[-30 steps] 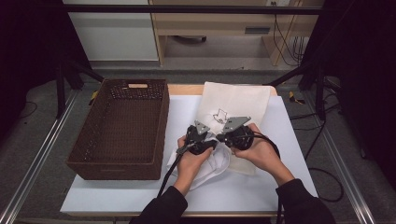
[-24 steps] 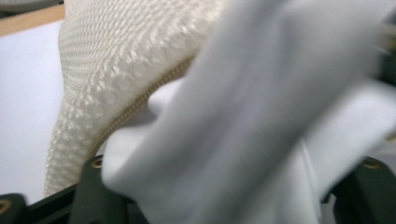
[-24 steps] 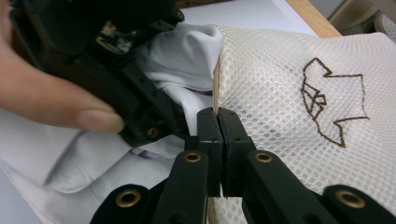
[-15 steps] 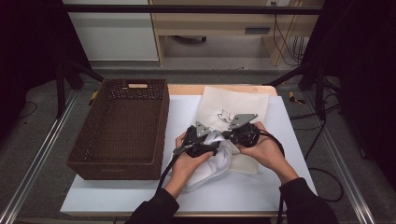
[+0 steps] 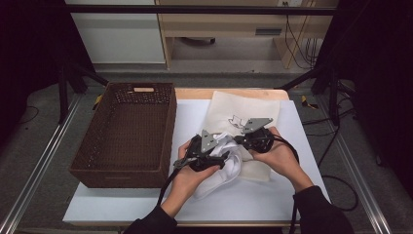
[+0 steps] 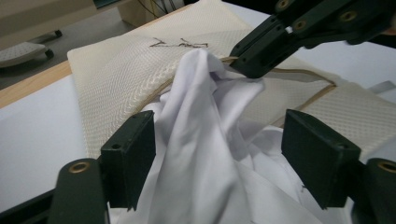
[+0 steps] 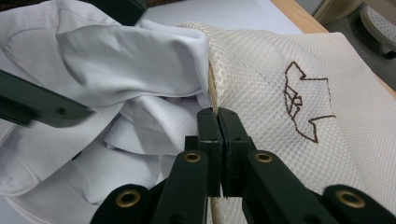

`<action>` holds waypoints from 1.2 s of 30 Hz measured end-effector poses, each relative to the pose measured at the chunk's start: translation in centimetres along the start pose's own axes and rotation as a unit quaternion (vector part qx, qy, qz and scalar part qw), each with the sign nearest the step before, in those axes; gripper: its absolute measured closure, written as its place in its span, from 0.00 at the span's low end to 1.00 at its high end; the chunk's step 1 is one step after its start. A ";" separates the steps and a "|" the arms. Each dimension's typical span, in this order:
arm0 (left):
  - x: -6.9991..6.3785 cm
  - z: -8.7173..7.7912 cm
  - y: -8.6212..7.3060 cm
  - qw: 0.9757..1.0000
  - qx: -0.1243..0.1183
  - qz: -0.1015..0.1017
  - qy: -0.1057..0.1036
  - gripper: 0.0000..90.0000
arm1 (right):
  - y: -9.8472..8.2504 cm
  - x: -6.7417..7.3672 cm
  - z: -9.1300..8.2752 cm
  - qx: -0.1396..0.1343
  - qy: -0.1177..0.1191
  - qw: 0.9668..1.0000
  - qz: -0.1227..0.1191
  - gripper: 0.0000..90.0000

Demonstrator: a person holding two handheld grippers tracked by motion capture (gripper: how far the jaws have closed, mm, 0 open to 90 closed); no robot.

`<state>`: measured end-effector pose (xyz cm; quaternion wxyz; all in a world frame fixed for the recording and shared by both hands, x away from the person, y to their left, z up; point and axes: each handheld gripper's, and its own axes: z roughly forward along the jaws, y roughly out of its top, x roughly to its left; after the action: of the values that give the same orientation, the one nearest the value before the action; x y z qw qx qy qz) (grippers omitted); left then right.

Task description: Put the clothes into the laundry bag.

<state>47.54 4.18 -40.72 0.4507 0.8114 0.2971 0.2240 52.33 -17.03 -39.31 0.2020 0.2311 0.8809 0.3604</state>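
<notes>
A cream mesh bag (image 5: 243, 109) with a brown stitched figure lies flat on the white table top. My right gripper (image 7: 217, 121) is shut on the tan trim at the bag's mouth (image 7: 211, 88), holding that edge up. A crumpled white garment (image 5: 225, 163) bunches at the mouth, partly under the lifted edge (image 6: 201, 140). My left gripper (image 6: 224, 144) stands open astride a raised fold of the garment, its right pad clear of the cloth. Its jaws have just opened wider, then eased in slightly. In the high view both grippers (image 5: 219, 156) (image 5: 238, 140) meet over the garment.
A deep brown wicker basket (image 5: 122, 176) stands at the left of the white table top (image 5: 190, 117), its handle hole at the far end. Cables trail from both grippers toward the person. A wooden strip edges the table's far side (image 5: 195, 92).
The left gripper's jaws have spread apart around the white garment and the hand has lifted a little. More white cloth now sits up at the bag's mouth. The right gripper has kept still.
</notes>
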 end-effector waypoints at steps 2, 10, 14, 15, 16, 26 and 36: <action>-0.1 -0.9 0.0 1.000 0.001 0.005 0.000 0.32 | 0.0 0.0 0.0 -0.001 -0.001 1.000 0.001 0.99; -0.8 -4.3 -1.3 1.000 0.002 0.024 -0.003 0.60 | -0.1 -0.1 -0.2 -0.002 0.000 1.000 0.000 0.99; -1.4 -6.2 -3.2 0.999 0.018 0.027 0.003 0.66 | -0.1 -0.1 -0.3 -0.003 -0.001 1.000 -0.002 0.99; -1.5 -6.5 -3.6 0.999 0.023 0.031 0.003 0.68 | -0.1 -0.1 -0.4 -0.004 -0.001 1.000 -0.001 0.99; -1.6 -6.7 -4.2 0.999 0.025 0.030 0.005 0.70 | -0.1 -0.1 -0.4 -0.004 -0.001 1.000 -0.001 0.99; -1.3 -7.6 -8.7 0.997 0.062 0.004 0.035 0.81 | -0.3 -0.1 -0.6 -0.003 -0.001 1.000 0.001 0.99; -1.3 -6.4 -10.4 0.994 0.096 0.011 0.042 0.83 | -0.1 -0.3 -0.8 -0.006 0.001 1.000 -0.002 0.99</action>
<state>39.64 11.44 -46.71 0.3558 0.8438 0.3272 0.2333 52.13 -17.73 -38.78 0.2036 0.2277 0.8795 0.3650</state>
